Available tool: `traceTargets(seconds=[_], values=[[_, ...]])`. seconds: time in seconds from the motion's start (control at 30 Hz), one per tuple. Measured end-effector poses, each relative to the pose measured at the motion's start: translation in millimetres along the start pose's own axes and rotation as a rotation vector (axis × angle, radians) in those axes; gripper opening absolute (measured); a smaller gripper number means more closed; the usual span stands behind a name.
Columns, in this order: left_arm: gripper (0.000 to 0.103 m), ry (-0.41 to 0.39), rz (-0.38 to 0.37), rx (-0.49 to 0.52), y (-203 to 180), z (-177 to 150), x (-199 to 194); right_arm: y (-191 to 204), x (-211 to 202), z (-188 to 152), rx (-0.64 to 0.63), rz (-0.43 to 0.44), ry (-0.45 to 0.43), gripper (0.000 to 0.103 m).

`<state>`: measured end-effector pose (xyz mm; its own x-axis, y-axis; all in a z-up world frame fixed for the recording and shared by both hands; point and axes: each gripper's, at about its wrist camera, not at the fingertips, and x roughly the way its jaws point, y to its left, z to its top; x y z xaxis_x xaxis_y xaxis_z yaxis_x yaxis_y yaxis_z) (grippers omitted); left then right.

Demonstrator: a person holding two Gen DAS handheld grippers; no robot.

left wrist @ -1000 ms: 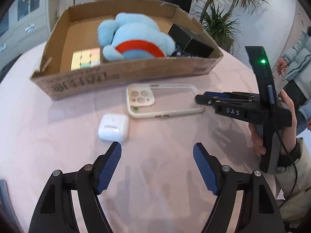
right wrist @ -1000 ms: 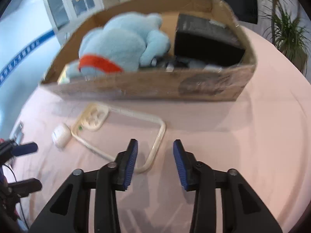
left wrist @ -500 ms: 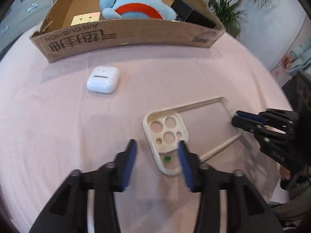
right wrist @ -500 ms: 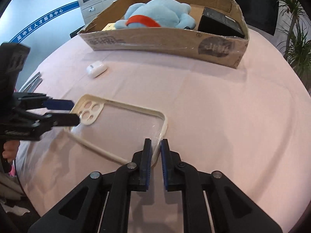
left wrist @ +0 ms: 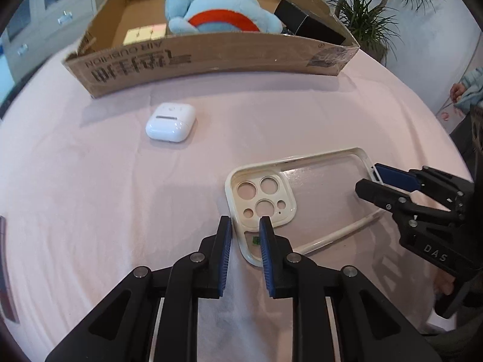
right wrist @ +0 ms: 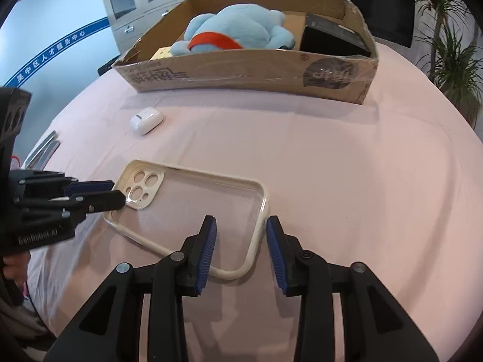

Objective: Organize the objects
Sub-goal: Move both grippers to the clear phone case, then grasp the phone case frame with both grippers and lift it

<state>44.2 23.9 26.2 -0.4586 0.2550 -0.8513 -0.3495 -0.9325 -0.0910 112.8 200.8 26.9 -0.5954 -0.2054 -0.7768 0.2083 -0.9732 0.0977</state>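
Left wrist view: case (left wrist: 327, 191) flat on pink cloth (left wrist: 90, 196), long axis left-right, camera cutouts leftward. Left gripper (left wrist: 245, 252) pinching its near-left rim. Right gripper (right wrist: 238, 249) spread, straddling its right end rim. Earbud case (left wrist: 170, 122) farther left; far off, box (left wrist: 211, 57) with plush (left wrist: 217, 12); plants, cabinets behind.

Printed upside down on cardboard box (left wrist: 211, 57): "AIR CUSHION". Marked on right gripper (left wrist: 372, 182) body: "DAS". On left gripper (right wrist: 116, 194) body: "GenRobot.AI".
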Motion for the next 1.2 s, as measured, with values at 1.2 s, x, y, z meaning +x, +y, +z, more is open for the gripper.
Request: traceTargets(seconds=[1.2], values=[[0.006, -0.132, -0.058, -0.045, 16, 14, -21, 1, -18, 14, 0.077, -0.131, -0.06, 0.006]])
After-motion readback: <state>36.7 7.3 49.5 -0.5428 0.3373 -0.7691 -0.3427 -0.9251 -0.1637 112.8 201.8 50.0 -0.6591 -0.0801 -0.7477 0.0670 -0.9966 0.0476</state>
